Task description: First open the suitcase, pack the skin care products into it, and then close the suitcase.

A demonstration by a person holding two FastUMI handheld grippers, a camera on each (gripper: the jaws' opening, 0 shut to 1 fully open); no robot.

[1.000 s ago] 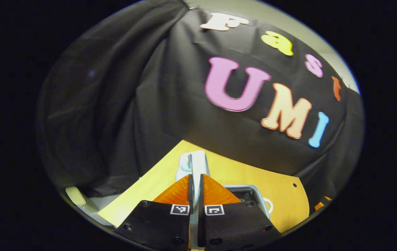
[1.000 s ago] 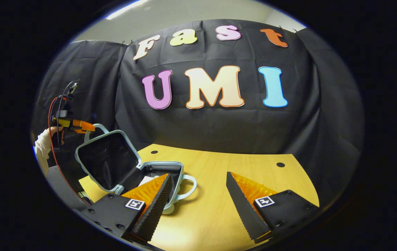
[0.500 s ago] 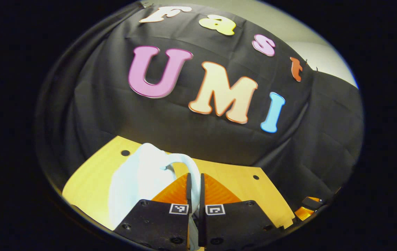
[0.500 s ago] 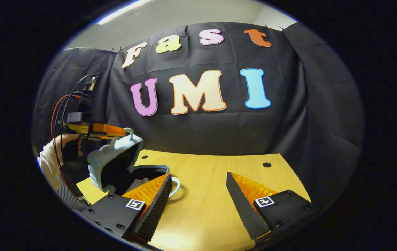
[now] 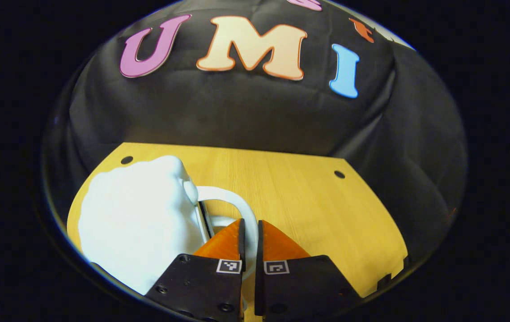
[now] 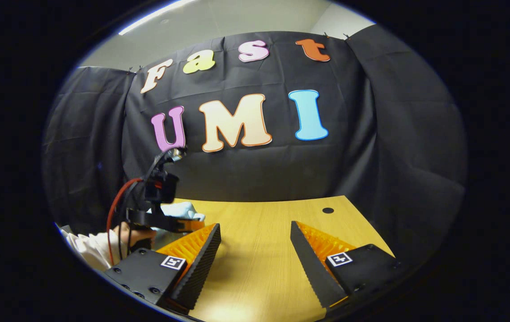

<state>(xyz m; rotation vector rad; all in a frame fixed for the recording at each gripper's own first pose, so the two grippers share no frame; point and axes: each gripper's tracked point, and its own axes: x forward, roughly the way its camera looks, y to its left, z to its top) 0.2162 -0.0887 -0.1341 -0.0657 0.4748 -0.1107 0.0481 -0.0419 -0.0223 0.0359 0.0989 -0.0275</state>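
Note:
The pale suitcase (image 5: 134, 219) lies at the left of the wooden table (image 5: 308, 201), its lid down over the base with a thin dark seam between them. My left gripper (image 5: 249, 226) is shut on the lid's looped handle (image 5: 232, 199); a second handle shows just beneath it. In the right gripper view the suitcase (image 6: 182, 208) is a low pale shape at the left, and the left gripper (image 6: 193, 222) sits on top of it, held by a hand (image 6: 125, 232) in a white sleeve. My right gripper (image 6: 255, 224) hangs open over bare table. What is inside the case is hidden.
The black cloth wall closes the back and the right side of the table (image 6: 259, 268). Small round holes (image 5: 339, 174) mark the tabletop's far corners. Red and black cables (image 6: 114, 214) run from the left gripper.
The lid stood upright a second ago; the left gripper has swung it forward and down onto the base, still holding the handle. The right gripper stayed open and shifted slightly.

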